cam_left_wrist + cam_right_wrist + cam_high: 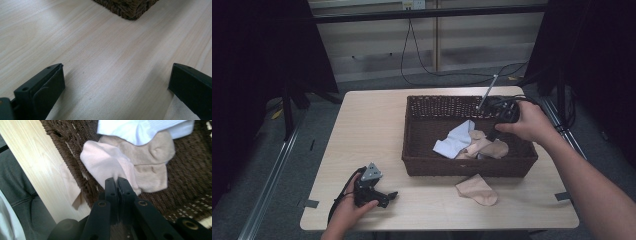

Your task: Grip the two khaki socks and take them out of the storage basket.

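Right gripper (pixel 493 134) is over the right part of the brown wicker basket (pixel 417 150), held in the person's right hand (pixel 527 122). Its jaws are pressed together on a fold of the pale pink sock (pixel 107 162); in the right gripper view the cloth runs from the jaw tips up and away, so the gripper is pinching that sock. High view shows the same sock (pixel 497 148) hanging below the gripper inside the basket, near the basket's front wall.

Under and beside the pink sock lies a tan sock (pixel 152 162), also in the basket, touching it. A white sock (pixel 454 140) sits in the basket middle, overlapping the tan one; in the right gripper view the white sock (pixel 140 130) is at the top, partly lying on the tan sock.

One more beige sock (pixel 477 190) lies flat on the tabletop (pixel 372 130), just in front of the basket's front wall, toward the front right. Right gripper view shows it (pixel 71 187) beside the basket's outer wall, on the wood.

Basket stands on the right half of the tabletop, close to the far edge.

Left gripper (pixel 384 196) rests near the front left corner of the tabletop, held by the left hand (pixel 352 207), well apart from the basket. Left gripper view: jaws spread wide, only bare wood between them, basket corner (pixel 130 8) ahead.
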Demonstrator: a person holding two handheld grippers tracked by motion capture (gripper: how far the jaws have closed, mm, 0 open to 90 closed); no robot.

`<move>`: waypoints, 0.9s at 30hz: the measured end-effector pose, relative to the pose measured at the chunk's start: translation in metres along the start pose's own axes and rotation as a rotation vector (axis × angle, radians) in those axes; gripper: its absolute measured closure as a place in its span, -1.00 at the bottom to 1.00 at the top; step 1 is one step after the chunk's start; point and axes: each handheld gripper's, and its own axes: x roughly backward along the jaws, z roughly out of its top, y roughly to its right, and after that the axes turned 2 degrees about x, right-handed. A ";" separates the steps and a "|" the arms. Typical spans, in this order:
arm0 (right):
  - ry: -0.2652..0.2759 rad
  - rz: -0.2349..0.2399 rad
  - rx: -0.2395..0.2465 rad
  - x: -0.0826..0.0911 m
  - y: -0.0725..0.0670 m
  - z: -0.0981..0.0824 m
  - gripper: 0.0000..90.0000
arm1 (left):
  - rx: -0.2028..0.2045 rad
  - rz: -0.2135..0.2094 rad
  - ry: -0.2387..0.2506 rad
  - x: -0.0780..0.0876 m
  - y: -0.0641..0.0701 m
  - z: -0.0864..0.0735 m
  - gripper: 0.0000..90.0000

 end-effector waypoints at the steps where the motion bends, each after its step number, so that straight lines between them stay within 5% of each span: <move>1: 0.008 0.000 -0.001 0.004 0.001 -0.001 0.95 | 0.000 0.000 0.000 0.000 0.000 0.000 -1.00; 11: 0.031 -0.015 0.005 0.041 -0.004 -0.003 0.95 | -0.001 -0.001 -0.005 0.000 0.000 0.000 -1.00; 27: 0.043 -0.014 0.046 0.071 -0.023 -0.003 0.95 | -0.001 -0.001 -0.005 0.000 0.000 0.000 -1.00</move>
